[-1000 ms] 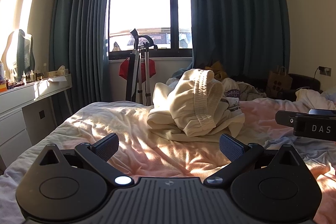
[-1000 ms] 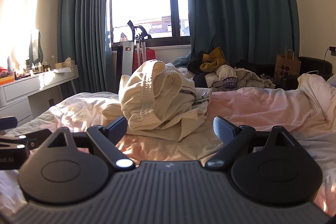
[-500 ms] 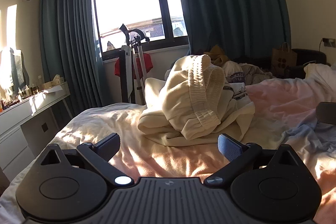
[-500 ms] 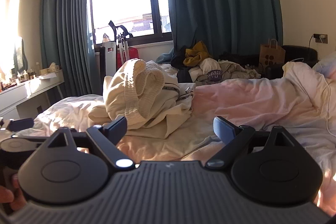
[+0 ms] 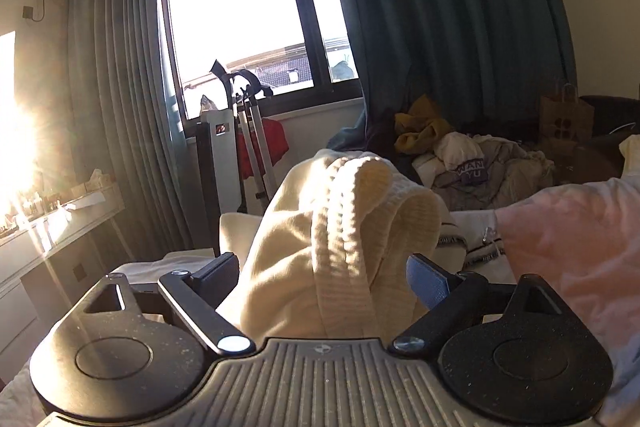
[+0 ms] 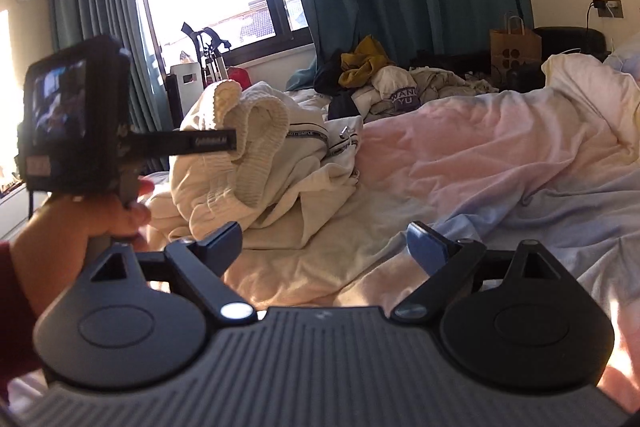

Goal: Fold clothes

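A crumpled cream garment (image 5: 340, 239) with a ribbed hem lies in a heap on the bed; it also shows in the right wrist view (image 6: 256, 163). My left gripper (image 5: 324, 277) is open, its fingers on either side of the raised ribbed fold. In the right wrist view the left gripper (image 6: 230, 141) reaches the top of the heap, held by a hand. My right gripper (image 6: 326, 243) is open and empty, low over the sheet in front of the heap.
The bed (image 6: 500, 155) has a rumpled pink and blue sheet. A pile of other clothes (image 6: 396, 87) lies at its far edge. A paper bag (image 6: 514, 49) stands at back right, a desk (image 5: 60, 223) at left, and a stand (image 5: 248, 147) under the window.
My left gripper has moved forward and up to the heap, so the ribbed fold now sits between its fingers. My right gripper has shifted right and stays back.
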The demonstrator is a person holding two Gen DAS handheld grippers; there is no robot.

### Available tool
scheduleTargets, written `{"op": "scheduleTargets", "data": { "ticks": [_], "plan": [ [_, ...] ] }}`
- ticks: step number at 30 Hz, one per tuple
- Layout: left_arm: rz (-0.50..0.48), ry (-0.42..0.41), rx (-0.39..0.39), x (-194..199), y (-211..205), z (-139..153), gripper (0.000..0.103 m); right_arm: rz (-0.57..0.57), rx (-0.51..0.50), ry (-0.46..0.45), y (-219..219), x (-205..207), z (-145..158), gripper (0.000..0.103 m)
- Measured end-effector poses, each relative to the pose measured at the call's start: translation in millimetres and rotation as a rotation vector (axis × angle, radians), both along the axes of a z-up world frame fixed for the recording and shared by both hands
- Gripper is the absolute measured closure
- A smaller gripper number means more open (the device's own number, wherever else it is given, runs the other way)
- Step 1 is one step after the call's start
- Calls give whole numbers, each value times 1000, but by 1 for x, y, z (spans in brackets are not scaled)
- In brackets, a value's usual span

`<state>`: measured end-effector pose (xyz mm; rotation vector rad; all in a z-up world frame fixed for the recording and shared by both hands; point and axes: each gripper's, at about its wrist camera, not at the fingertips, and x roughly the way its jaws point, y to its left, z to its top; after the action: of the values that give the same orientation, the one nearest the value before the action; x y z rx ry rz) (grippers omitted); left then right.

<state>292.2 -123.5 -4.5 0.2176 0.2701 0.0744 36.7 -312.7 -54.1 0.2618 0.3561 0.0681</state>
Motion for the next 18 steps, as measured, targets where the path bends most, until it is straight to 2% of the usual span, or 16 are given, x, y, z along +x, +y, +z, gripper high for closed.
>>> {"op": "scheduleTargets", "data": {
  "ticks": [3,4,6,8,12,13,18],
  "plan": [
    [38,-19,-17,30,-8,5,14,-2,48,40,-9,17,-13,12],
    [47,-19,-17,37,-10,5,19,-2,65,53,-12,23,-18,12],
    [61,-13,-27,51,-12,6,31,-11,101,70,-18,31,-25,12],
    [60,11,-77,60,-9,10,48,-17,120,75,-22,36,-31,12],
    [42,13,-131,60,-3,22,75,-9,118,85,-21,42,-37,12],
    [34,20,-140,59,-1,26,87,-5,116,82,-20,42,-37,12],
    [10,-25,-133,30,13,53,95,8,92,57,-17,39,-34,12]
  ]
}}
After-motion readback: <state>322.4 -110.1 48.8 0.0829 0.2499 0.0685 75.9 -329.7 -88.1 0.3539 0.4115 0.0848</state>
